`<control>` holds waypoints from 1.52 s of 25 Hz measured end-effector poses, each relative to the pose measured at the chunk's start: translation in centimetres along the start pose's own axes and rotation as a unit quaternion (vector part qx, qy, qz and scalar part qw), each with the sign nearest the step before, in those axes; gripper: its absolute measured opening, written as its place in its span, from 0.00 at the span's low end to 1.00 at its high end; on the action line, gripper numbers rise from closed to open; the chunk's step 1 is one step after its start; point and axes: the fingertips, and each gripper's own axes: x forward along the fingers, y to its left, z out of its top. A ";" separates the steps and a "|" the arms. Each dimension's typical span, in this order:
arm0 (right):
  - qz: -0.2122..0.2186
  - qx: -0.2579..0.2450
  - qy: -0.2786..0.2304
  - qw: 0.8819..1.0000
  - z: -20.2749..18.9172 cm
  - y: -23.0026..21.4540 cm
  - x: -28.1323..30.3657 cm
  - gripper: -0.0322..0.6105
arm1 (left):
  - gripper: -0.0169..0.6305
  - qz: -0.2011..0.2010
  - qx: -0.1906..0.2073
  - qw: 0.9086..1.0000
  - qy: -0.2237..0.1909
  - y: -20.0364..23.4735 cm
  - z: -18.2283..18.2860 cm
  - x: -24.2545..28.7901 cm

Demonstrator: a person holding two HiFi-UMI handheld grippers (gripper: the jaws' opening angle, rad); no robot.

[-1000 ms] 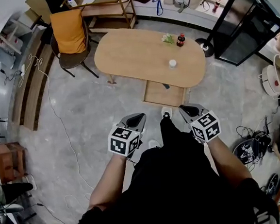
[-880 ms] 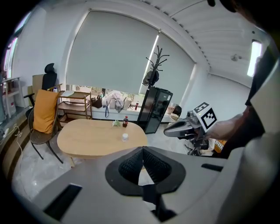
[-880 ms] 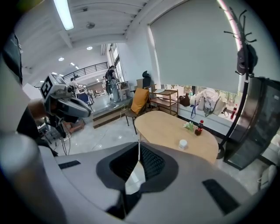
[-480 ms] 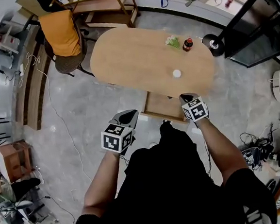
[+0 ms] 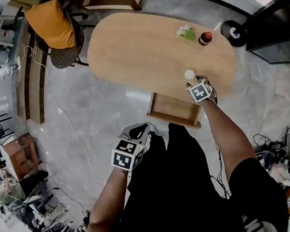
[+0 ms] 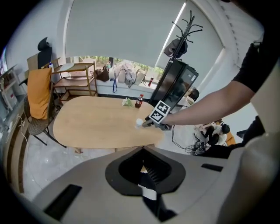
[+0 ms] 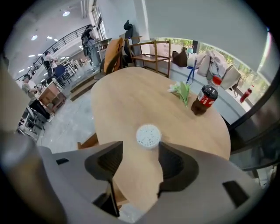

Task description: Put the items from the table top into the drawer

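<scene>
The oval wooden bench (image 5: 139, 48) carries three things. A small white jar (image 7: 148, 135), its round top dotted all over, stands upright near the edge closest to the person. A dark cola bottle (image 7: 204, 99) with a red cap and red label stands further off, toward the far right end. Just beside the bottle lies a green sprig (image 7: 181, 91) with pale tips. The jar is well apart from both.

A wooden drawer (image 5: 174, 110) stands pulled out from under the bench's near edge, in front of the person's legs.

The right claw (image 7: 140, 153) reaches over that near edge and points steeply down at the bench top. Its jaws have just been opening and now stand wide apart with nothing between them. The jar sits just beyond their tips, roughly in line with the gap, and neither jaw touches it. In the head view, the claw's marker cube lies just on the near side of the jar and the forearm stretches out above the drawer's right corner.

The left claw (image 5: 139, 131) hangs lower, over the grey floor to the left of the drawer and well short of the bench. Its jaws are closed together and no item shows between them.

Beyond the bench's far left end stands a chair (image 5: 51, 25) draped with an orange cloth.
</scene>
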 end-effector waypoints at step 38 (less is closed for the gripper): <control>0.052 -0.069 0.097 0.992 -15.6 17.6 10.9 0.46 | 0.03 -0.037 -0.052 0.995 0.071 3.8 -14.6 1.1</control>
